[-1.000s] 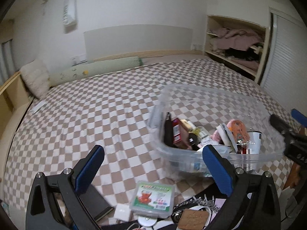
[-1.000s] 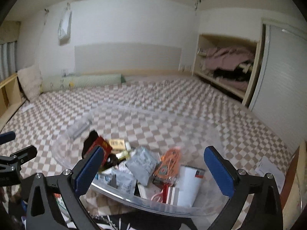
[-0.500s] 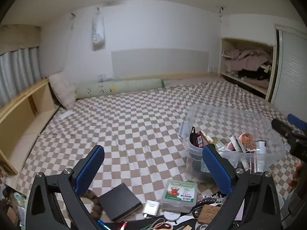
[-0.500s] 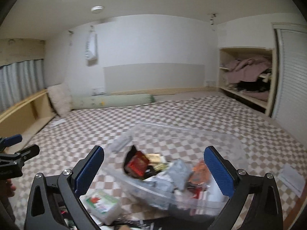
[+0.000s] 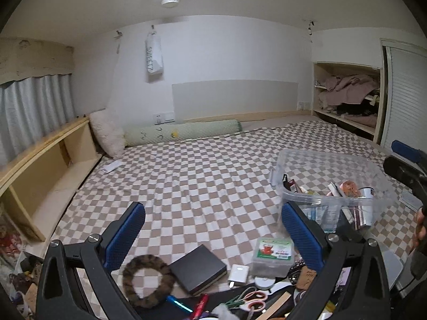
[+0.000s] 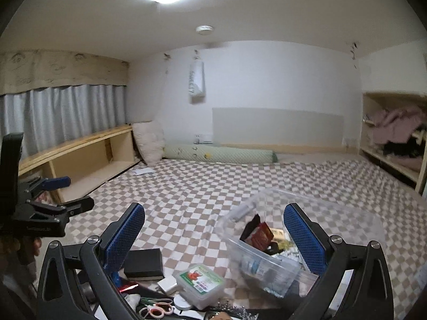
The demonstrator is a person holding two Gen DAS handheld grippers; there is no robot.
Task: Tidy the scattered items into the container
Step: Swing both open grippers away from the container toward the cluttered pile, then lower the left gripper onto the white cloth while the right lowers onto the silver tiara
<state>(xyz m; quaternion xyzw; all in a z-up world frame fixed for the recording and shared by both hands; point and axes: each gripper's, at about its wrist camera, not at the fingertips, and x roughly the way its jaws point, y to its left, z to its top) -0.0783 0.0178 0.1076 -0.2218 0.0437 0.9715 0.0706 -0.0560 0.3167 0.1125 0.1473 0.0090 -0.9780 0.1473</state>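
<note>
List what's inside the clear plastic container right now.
The clear container holds a red packet against a black item, a yellow-labelled pack, an orange packet, a white cup and pale sachets. Whatever lies beneath this pile is hidden.

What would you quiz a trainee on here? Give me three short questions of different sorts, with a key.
1. True or false: the left gripper is shut on the black box.
2. Multiple choice: the green-labelled clear case lies (A) inside the clear bin, (B) on the checked bedcover outside the bin, (C) on the wooden shelf.
3. Fill in: the pink-handled scissors still lie ____ the bin.

Key
1. False: both the left and the right gripper are open and hold nothing.
2. B: it lies in front of the bin, near the white charger.
3. Outside, in the pile nearest the cameras.
</note>
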